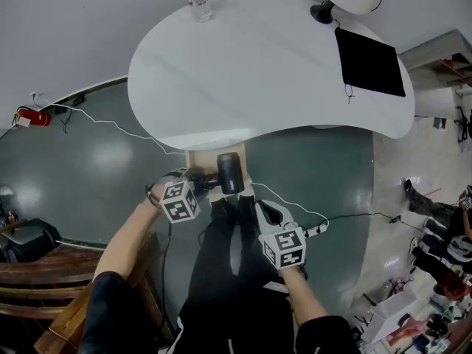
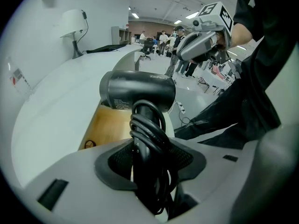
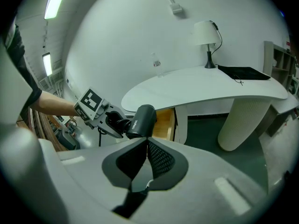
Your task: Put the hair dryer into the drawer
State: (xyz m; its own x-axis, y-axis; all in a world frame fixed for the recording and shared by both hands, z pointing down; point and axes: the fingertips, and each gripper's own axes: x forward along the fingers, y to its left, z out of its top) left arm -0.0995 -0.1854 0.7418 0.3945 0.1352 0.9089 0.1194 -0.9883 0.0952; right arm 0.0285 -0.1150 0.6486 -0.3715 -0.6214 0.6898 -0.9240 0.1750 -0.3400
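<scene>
Black hair dryer (image 1: 230, 172) covers part of the open wooden drawer (image 1: 195, 159).

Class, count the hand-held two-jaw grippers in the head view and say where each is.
2. The left gripper, shut on the black hair dryer, is at the open wooden drawer; the right gripper, jaws together and empty, sits nearer the person. None seems hidden.

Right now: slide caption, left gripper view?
Left gripper holds black plastic hair dryer by cord-wrapped handle at open wooden drawer.

Left tongs (image 2: 149, 161) clamp the hair dryer (image 2: 138, 91) (cord (image 2: 148, 132) coiled) near the drawer (image 2: 110, 125).
</scene>
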